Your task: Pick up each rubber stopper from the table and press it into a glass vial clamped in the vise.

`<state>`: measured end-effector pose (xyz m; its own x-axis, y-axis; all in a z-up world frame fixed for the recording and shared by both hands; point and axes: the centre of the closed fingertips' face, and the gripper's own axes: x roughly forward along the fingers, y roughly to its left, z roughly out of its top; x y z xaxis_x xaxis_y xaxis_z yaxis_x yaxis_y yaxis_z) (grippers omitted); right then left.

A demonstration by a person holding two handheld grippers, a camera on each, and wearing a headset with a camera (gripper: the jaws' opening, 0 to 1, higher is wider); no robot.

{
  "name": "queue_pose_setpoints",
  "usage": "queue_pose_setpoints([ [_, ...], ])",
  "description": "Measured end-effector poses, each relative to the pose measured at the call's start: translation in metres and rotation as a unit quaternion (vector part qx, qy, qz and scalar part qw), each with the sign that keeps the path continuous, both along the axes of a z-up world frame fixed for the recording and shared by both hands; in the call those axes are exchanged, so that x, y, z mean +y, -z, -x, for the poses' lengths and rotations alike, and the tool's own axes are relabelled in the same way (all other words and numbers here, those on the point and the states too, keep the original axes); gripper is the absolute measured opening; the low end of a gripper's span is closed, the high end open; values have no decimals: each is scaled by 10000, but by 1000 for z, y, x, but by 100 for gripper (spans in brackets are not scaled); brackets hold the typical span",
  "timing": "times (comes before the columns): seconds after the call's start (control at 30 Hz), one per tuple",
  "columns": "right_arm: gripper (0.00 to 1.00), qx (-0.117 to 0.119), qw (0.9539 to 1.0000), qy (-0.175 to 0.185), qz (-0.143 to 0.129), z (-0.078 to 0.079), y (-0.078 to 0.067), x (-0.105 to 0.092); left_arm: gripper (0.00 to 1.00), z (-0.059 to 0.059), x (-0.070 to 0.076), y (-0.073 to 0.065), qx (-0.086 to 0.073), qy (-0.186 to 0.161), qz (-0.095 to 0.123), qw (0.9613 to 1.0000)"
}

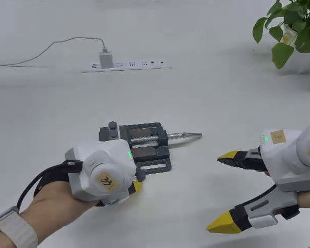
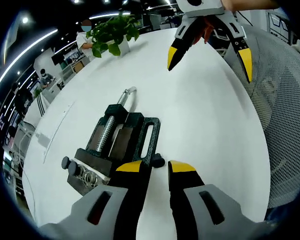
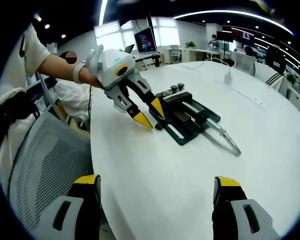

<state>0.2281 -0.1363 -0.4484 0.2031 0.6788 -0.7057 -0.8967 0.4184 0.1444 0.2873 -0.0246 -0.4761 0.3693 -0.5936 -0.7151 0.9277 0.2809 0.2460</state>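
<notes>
The head view looks forward and down on the vise [image 1: 144,147] from above. The left gripper view faces the vise at close range. The right gripper view faces it from farther off. All three views share the vise.

A white power strip [image 1: 126,64] lies on the smooth white tabletop [image 1: 222,93]; right of it stands a green leafy plant [image 1: 292,26]. Ceiling light strips [image 3: 230,12] glow above.

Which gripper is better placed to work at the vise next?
Left: the left gripper has its fingers at the vise base; the right gripper hangs open, off to the side.
</notes>
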Motion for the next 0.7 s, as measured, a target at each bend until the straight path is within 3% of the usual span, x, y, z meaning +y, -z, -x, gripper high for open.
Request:
queue_pose_setpoints([
  [0.7, 91, 73, 9999, 57, -75, 4, 2, 3, 9, -1, -2, 5, -101, 1, -131, 9999],
])
